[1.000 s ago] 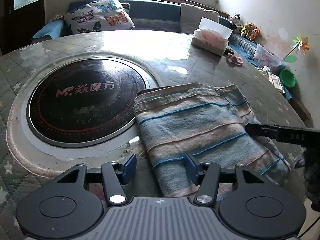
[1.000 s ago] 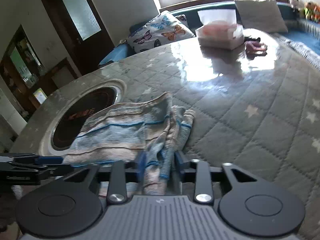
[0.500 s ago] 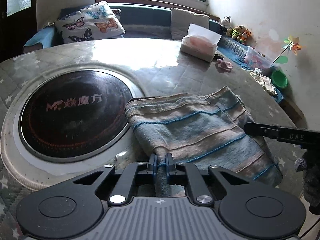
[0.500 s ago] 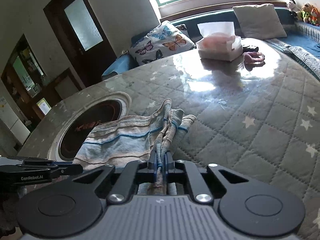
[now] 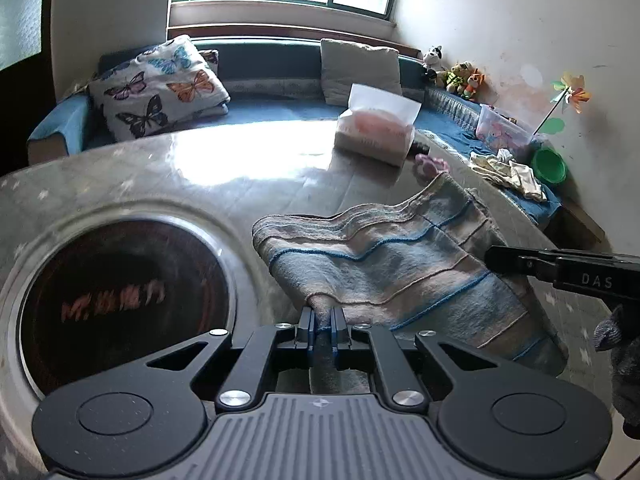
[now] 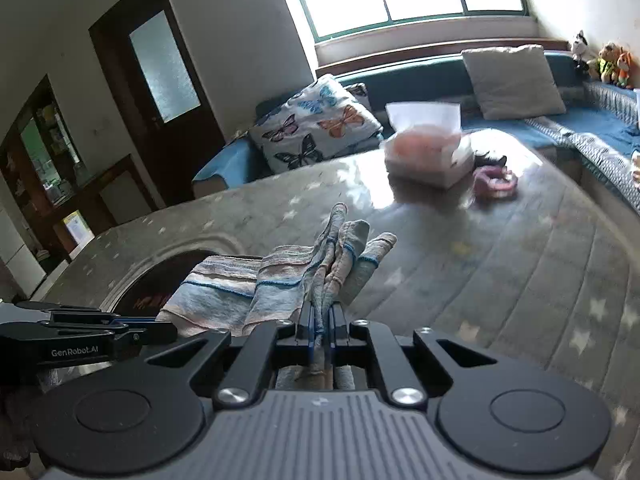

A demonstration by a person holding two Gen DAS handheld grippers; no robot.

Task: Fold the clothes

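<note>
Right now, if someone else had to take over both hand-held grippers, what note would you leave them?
Left hand-held gripper: shut on the near edge of the striped cloth.
Right hand-held gripper: shut on a bunched near corner of the same cloth.
Cloth: near edge lifted, the rest draped onto the quilted table, beside the dark round inset. Tissue box stands at the far side.
Done: both near corners gripped and raised.
Left: probably carry the near edge over to the far edge, lay it flat, release, then fold again if needed.
</note>
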